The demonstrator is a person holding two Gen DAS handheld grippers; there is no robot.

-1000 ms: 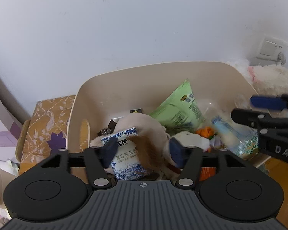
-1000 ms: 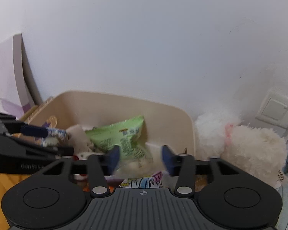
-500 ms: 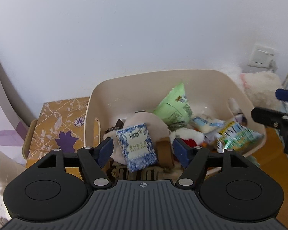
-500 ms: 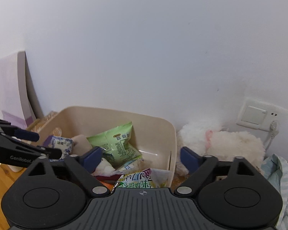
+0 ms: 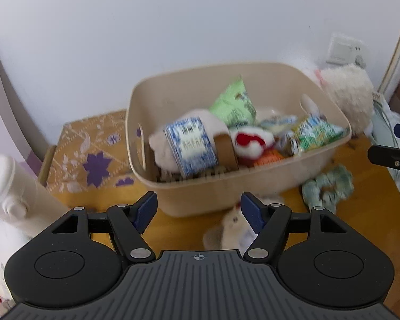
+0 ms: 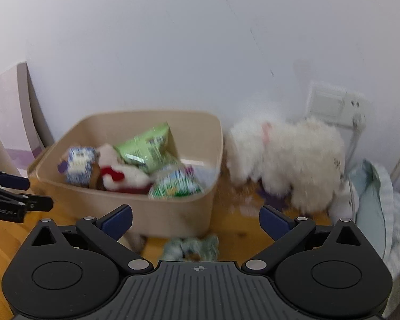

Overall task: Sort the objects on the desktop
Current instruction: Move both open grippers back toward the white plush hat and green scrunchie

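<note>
Lying just below the right gripper (image 6: pixel 196 220), at six o'clock: green scrunchie (image 6: pixel 190 248), on the wooden desk before the beige bin (image 6: pixel 173 213). Both pairs gaping, gripping nothing; right jaws just widening; left gripper (image 5: pixel 198 210) farther off.

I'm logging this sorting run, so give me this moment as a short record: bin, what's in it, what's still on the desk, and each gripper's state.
bin: beige tub on the wooden desk, by the wall
in bin: blue-and-white packet, green snack bag, red-and-white plush, green-and-white packet
on desk: green scrunchie in front of the tub, white plush toy to its right
left gripper: open, empty
right gripper: fingers just opened wide, empty
</note>
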